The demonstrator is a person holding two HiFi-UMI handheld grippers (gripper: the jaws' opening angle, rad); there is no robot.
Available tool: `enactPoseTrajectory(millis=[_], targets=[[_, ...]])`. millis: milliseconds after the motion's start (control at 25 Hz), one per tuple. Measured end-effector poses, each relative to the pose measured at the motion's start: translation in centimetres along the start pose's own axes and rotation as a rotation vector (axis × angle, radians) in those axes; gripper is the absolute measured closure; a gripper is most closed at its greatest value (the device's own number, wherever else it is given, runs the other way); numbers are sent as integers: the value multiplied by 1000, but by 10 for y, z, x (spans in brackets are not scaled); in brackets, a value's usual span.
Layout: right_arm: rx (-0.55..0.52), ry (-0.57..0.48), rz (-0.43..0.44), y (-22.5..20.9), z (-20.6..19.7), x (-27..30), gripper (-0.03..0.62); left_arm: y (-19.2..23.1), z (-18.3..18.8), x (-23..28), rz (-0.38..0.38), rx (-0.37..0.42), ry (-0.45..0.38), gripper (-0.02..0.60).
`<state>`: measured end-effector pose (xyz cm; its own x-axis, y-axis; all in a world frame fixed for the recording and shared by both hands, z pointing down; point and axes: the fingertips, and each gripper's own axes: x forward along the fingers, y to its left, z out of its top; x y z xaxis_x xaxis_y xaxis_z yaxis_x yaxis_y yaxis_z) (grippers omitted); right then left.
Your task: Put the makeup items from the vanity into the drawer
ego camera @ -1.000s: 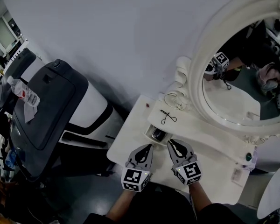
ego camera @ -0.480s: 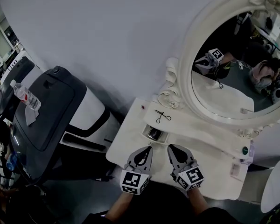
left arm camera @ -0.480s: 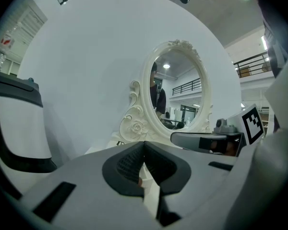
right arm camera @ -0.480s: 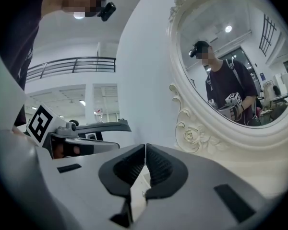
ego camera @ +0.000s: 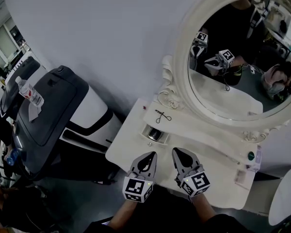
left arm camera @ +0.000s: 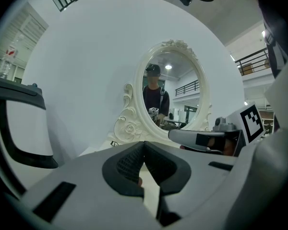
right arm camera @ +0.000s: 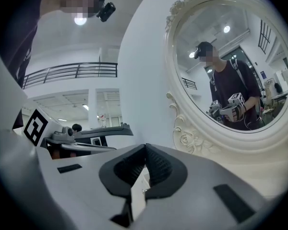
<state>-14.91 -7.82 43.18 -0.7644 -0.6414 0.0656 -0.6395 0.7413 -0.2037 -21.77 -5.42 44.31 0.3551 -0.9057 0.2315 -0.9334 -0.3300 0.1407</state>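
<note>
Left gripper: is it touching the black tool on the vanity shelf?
Apart. The head view shows the left gripper, shut, over the front of the vanity, with a clear gap to the black tool.

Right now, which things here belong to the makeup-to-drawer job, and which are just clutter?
Job: eyelash curler, small red item, open drawer, vanity top.
Lying about: water bottle, dark machine under it, mirror.
</note>
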Motion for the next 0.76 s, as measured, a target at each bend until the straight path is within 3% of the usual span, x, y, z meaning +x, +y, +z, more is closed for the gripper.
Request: enactPoseTrajectory(millis=[760], targets=[[30, 1, 58, -3, -6, -49, 571, -53, -6, -9, 36, 4, -13, 568]])
